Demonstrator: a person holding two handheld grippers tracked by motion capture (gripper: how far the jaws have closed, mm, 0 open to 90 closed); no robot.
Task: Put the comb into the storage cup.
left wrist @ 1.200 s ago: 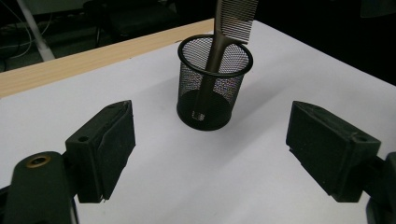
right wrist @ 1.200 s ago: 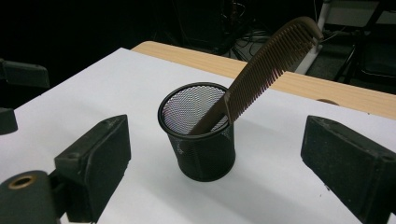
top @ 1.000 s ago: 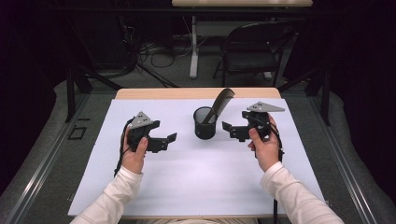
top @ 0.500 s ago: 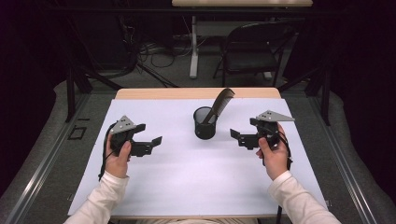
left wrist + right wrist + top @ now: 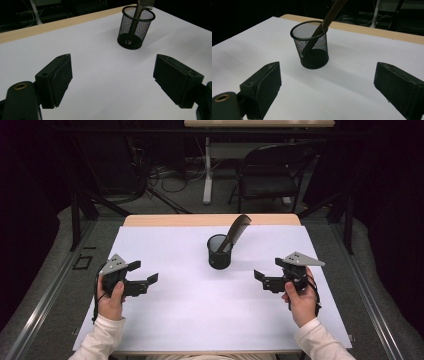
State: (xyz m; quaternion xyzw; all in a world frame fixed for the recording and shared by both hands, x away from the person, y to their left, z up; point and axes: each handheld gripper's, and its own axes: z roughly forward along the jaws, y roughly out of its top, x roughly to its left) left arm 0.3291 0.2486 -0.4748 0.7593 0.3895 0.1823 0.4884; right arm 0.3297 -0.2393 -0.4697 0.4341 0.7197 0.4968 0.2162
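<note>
A black mesh cup (image 5: 219, 252) (image 5: 135, 27) (image 5: 312, 45) stands upright near the middle of the white table top (image 5: 200, 305). A brown comb (image 5: 234, 232) (image 5: 329, 15) leans in it, its top tilted to the right in the high view. My left gripper (image 5: 144, 272) (image 5: 112, 82) hovers low at the left side, jaws open and empty, pointing toward the cup. At the right side my right gripper (image 5: 262, 270) (image 5: 332, 87) is likewise open with nothing between its jaws, facing the cup from well apart.
A wooden strip (image 5: 210, 220) runs along the table's far edge. Beyond it stand a black chair (image 5: 270, 175) and a desk leg (image 5: 207, 170) with cables on the floor. Metal rails (image 5: 45, 290) flank the table on both sides.
Both hands have drawn outward and toward the near edge, away from the cup, sinking slightly. The jaws kept the same spread. The cup and comb have not moved.
</note>
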